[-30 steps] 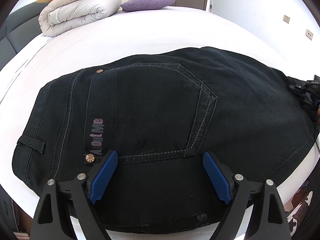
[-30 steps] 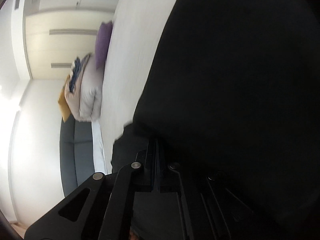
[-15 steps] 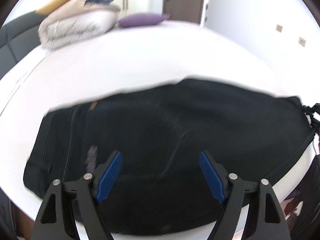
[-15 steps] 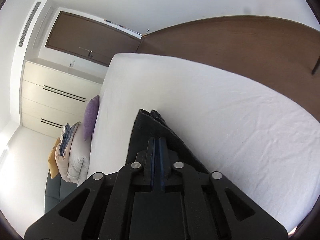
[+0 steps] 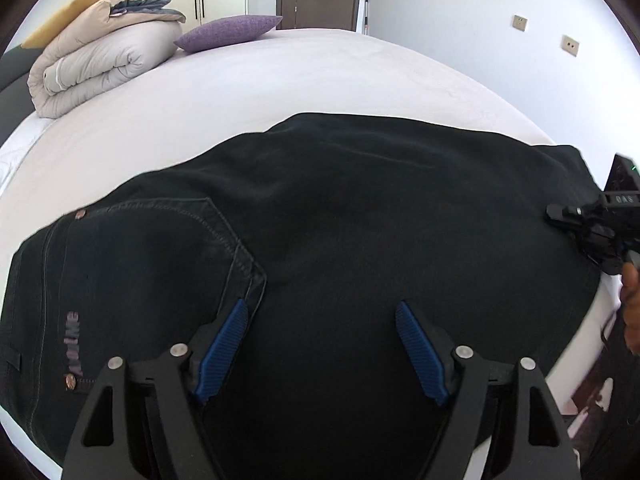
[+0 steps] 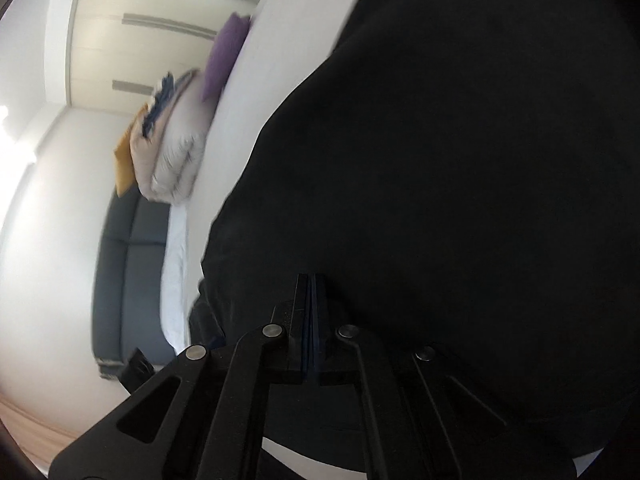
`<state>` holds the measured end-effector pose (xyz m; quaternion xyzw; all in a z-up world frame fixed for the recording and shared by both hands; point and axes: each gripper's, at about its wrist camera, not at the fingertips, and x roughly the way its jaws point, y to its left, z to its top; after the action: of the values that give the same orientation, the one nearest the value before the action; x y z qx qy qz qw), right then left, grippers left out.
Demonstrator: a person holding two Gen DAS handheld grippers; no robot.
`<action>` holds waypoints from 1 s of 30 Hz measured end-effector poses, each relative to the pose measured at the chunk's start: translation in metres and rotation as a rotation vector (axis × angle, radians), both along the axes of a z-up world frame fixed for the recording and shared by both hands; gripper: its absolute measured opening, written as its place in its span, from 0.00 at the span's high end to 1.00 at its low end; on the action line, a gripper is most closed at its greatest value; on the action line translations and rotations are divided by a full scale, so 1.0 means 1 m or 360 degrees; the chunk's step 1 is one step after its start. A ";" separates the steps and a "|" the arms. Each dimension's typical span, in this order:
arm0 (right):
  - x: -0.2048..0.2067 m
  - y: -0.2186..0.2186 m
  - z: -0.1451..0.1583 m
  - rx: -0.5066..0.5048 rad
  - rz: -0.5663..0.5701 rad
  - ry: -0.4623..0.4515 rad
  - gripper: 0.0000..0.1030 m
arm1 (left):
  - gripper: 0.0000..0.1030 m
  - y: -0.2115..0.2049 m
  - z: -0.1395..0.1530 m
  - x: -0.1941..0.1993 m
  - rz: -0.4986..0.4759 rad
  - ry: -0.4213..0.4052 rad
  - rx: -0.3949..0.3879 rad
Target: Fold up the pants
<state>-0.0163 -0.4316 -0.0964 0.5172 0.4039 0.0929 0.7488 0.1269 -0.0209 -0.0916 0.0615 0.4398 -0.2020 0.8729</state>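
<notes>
White bed sheet (image 5: 320, 76) carries the black pants (image 5: 360, 216), folded and lying across its near part; beyond the pants, at the bed's far end, sit a rolled duvet (image 5: 100, 64) and a purple pillow (image 5: 228, 32); the left gripper (image 5: 320, 320) hangs over the pants with its blue pads spread wide, holding nothing; the right gripper (image 6: 311, 284), at the pants' right edge, has its fingers pressed together, and whether cloth is pinched cannot be told.

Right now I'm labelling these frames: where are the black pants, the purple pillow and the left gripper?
black pants (image 5: 360, 208), left wrist view, mid fabric.
purple pillow (image 5: 230, 32), left wrist view, its top face.
left gripper (image 5: 322, 320), left wrist view, between open fingertips.
</notes>
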 end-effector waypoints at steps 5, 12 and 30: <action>-0.048 -0.111 0.016 -0.0176 -0.0504 0.0022 1.00 | 0.30 0.026 0.023 -0.003 0.0124 -0.0033 0.0041; -0.035 -0.118 0.074 -0.0257 -0.0576 -0.0016 0.93 | 0.30 0.024 0.056 0.057 0.0166 -0.0118 -0.0063; 0.142 -0.029 -0.031 0.0058 -0.0298 -0.0006 1.00 | 0.48 0.069 -0.005 0.106 0.0149 0.0087 -0.0367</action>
<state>0.1259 -0.4606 -0.1277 0.5662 0.3505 0.0308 0.7454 0.2330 0.0476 -0.0967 -0.0655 0.4397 -0.2118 0.8703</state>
